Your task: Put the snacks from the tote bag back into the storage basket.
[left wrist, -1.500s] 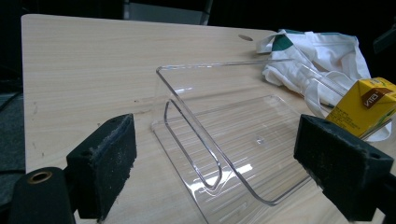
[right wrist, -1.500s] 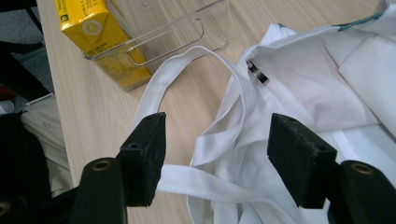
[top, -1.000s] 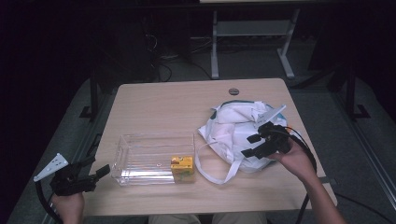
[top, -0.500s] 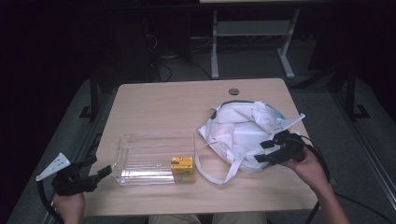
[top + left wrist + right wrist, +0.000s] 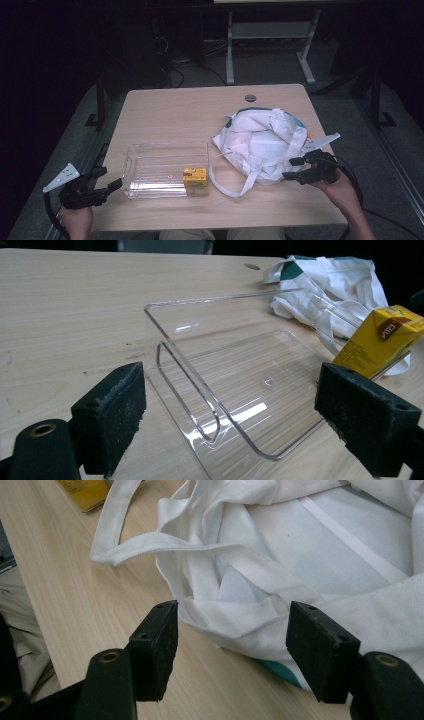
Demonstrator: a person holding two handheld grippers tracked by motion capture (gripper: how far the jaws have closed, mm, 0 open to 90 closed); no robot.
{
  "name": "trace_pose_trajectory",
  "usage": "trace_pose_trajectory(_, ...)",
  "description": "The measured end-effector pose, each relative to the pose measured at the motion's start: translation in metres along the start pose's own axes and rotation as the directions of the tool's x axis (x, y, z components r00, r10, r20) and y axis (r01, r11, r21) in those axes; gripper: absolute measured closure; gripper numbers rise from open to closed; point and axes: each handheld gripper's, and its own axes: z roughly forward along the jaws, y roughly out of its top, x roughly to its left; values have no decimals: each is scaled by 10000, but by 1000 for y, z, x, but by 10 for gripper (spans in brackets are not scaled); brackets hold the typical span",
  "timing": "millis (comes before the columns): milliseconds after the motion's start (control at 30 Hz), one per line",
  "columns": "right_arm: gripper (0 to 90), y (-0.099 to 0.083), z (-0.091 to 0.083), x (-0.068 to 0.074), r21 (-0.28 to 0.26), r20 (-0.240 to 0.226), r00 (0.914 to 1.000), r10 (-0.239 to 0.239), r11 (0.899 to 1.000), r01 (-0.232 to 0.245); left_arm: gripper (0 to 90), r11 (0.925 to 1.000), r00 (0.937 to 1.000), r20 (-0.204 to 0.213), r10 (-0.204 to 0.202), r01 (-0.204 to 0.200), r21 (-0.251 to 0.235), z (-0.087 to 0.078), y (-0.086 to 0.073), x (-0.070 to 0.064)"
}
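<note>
Glossy clear plastic box (image 5: 167,170), white cloth bag (image 5: 262,142), matt wood table (image 5: 190,110).

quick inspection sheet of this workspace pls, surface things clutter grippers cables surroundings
surface: light wooden table, round grommet hole near far edge
job's things: crumpled white cloth bag with loose strap, right of a clear plastic bin; yellow carton in the bin's near right corner
clutter: nothing seen
grippers: left gripper open, facing the bin's left end; right gripper open at the bag's near right edge, not gripping
cables: black cable trails from left gripper; more on the floor beyond
surroundings: dark room, white metal frame behind the table
</note>
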Motion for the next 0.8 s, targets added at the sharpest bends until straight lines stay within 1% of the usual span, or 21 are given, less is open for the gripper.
trace_pose_trajectory(33, 371, -2, 0, 0, -10, 11, 10000, -47, 10000, 47, 127, 10000, 10000, 6, 9, -9, 8, 1, 0, -1)
trace_pose_trajectory(67, 366, -4, -1, 0, -41, 13, 10000, -7, 10000, 8, 127, 10000, 10000, 13, 75, -76, 50, 1, 0, -1)
trace_pose_trajectory(100, 355, -9, -1, 0, -111, 25, 9999, 145, 9998, -145, 127, 10000, 10000, 22, 66, -66, 73, 2, 0, -2)
trace_pose_trajectory(200, 353, -13, -2, 1, -161, 86, 9998, 201, 9997, -200, 127, 9999, 10000, 23, 88, -89, 126, 3, 0, -3)
trace_pose_trajectory(300, 345, -20, -2, 2, -273, -24, 9995, 311, 9991, -311, 127, 9999, 10000, 17, 77, -77, 121, 3, 0, -2)
trace_pose_trajectory(333, 330, -22, -1, 2, -271, -5, 9993, 363, 9990, -363, 127, 9999, 10000, 32, 65, -66, 106, 2, 0, -2)
trace_pose_trajectory(367, 319, -24, -1, 2, -309, 22, 9995, 315, 9990, -314, 127, 9999, 10000, 58, 43, -43, 93, 3, -1, -2)
trace_pose_trajectory(433, 315, -27, -1, 3, -272, 118, 9989, 450, 9986, -447, 127, 9999, 9999, 98, 62, -63, 110, 3, 0, -2)
trace_pose_trajectory(500, 300, -32, -2, 3, -431, 114, 9985, 535, 9977, -530, 127, 9999, 9998, 188, 20, -22, 117, 4, -1, -2)
trace_pose_trajectory(567, 271, -36, -1, 6, -472, 280, 9982, 531, 9975, -518, 127, 9998, 9998, 148, 97, -99, 166, 4, 0, -2)
trace_pose_trajectory(600, 262, -40, 0, 7, -585, 345, 9979, 557, 9968, -537, 127, 9998, 9998, 127, 132, -134, 162, 4, 1, -2)
trace_pose_trajectory(633, 262, -42, 1, 8, -614, 272, 9977, 626, 9963, -608, 127, 9998, 9998, 134, 143, -145, 155, 3, 1, -2)
trace_pose_trajectory(733, 262, -46, 3, 12, -545, 314, 9977, 596, 9968, -578, 127, 9996, 9997, 116, 211, -213, 165, 2, 2, -1)
trace_pose_trajectory(800, 260, -45, 4, 14, -663, 471, 9981, 399, 9971, -367, 127, 9997, 9997, 110, 209, -211, 148, 2, 2, -1)
